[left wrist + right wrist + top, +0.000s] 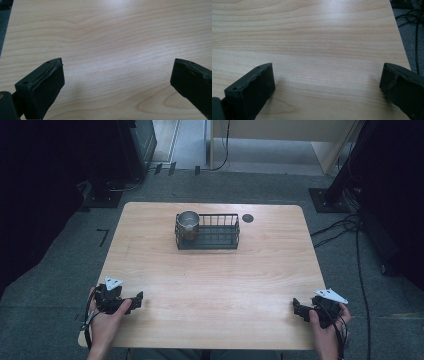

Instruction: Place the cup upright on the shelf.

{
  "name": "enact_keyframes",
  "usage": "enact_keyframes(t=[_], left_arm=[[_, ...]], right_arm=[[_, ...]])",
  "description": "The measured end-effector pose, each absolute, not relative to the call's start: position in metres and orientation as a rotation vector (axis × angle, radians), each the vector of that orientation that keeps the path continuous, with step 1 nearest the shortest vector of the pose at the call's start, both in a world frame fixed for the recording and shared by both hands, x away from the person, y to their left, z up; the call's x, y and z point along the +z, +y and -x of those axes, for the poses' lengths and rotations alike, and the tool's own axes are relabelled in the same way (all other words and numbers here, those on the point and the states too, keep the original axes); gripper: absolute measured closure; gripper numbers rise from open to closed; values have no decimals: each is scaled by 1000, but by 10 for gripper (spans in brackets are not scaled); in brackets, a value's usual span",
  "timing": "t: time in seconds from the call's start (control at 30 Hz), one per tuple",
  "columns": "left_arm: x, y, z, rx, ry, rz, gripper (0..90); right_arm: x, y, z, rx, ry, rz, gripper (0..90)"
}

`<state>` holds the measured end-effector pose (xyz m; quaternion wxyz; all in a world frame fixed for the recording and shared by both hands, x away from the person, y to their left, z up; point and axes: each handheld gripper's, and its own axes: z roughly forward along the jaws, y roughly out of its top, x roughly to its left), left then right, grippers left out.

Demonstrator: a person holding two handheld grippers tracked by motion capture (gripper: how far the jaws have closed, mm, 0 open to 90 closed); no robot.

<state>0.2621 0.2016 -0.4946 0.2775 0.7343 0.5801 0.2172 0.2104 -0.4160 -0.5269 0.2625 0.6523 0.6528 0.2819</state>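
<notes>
1. Left gripper [135,301] rested at the table's [215,280] near left corner, jaws spread wide, nothing between them.
2. Right gripper [298,309] likewise at the near right corner, spread and empty.
3. Metal cup [188,223] stood in the wire basket's [220,240] left end by the far edge, likely parked there.
4. No legible writing.

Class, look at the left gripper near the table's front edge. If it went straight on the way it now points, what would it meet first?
Probably nothing. The left gripper points right across bare table toward the right gripper, which it might reach first. The basket lies well off that line.
</notes>
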Motion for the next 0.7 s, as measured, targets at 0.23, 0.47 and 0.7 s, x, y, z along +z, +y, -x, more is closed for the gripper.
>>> enact_keyframes(t=[0.23,0.47,0.7], left_arm=[[-501,216,-255,600,1591,-1970,0],[-507,227,-249,610,1624,-1964,0],[-511,235,-244,620,1645,-1967,0]], right_arm=[[-527,-416,-210,762,1766,-1765,0],[-527,-416,-210,762,1766,-1765,0],[-527,-416,-210,762,1766,-1764,0]])
